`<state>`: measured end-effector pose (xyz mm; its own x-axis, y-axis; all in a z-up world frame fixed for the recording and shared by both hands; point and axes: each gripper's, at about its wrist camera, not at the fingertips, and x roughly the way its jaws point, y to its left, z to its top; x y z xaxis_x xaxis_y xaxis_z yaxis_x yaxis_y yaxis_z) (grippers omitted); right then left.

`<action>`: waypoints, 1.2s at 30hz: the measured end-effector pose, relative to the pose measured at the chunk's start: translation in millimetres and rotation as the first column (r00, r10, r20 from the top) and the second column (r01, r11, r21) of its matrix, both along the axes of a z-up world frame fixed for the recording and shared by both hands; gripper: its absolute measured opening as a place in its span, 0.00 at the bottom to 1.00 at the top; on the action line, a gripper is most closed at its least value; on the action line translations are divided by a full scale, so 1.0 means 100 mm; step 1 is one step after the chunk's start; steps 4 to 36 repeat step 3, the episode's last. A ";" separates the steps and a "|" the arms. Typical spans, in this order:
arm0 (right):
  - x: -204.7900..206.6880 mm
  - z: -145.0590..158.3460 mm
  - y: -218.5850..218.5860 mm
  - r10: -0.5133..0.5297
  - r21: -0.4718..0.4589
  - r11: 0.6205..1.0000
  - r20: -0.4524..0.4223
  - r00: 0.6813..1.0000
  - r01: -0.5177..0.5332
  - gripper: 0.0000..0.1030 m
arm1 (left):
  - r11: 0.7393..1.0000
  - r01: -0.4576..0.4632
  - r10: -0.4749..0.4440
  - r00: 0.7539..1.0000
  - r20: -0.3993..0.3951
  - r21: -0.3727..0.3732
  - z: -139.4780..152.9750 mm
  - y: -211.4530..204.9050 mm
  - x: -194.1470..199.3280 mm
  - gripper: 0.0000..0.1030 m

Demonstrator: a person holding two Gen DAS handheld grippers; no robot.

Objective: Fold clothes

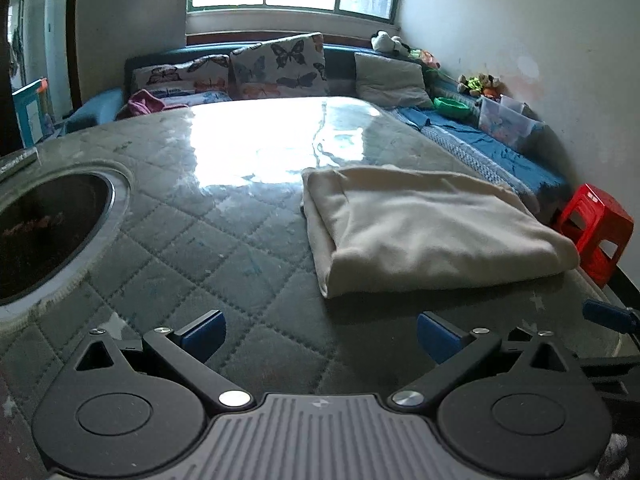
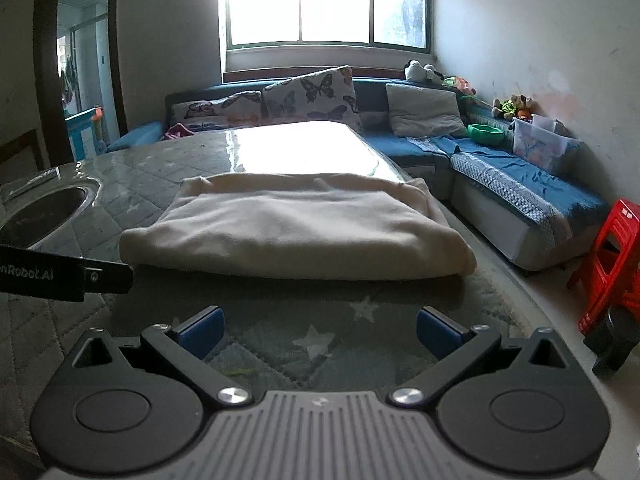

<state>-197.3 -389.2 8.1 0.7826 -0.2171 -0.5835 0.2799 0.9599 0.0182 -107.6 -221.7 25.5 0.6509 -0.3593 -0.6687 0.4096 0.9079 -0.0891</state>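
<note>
Cream garment (image 2: 296,228), already folded into a thick rectangle, lying on the quilted surface (image 1: 192,248) toward its right edge, long axis crosswise. Right gripper (image 2: 318,332), fingers spread and empty, faces the near folded edge squarely; left gripper (image 1: 320,334), likewise spread, sits to its left. The right is nearer.

A quilted grey table (image 2: 168,160) under glossy clear sheeting carries a folded cream garment (image 2: 296,224); a dark round recess (image 1: 48,232), possibly a hob, sits at its left.
</note>
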 end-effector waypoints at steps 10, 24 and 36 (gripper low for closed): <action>0.00 -0.02 -0.01 -0.001 0.009 1.000 -0.004 1.000 0.001 1.00 | 1.000 0.009 -0.009 1.000 -0.005 0.008 -0.01 -0.02 -0.02 1.00; 0.00 -0.02 -0.01 -0.001 0.009 1.000 -0.004 1.000 0.001 1.00 | 1.000 0.009 -0.009 1.000 -0.005 0.008 -0.01 -0.02 -0.02 1.00; 0.00 -0.02 -0.01 -0.001 0.009 1.000 -0.004 1.000 0.001 1.00 | 1.000 0.009 -0.009 1.000 -0.005 0.008 -0.01 -0.02 -0.02 1.00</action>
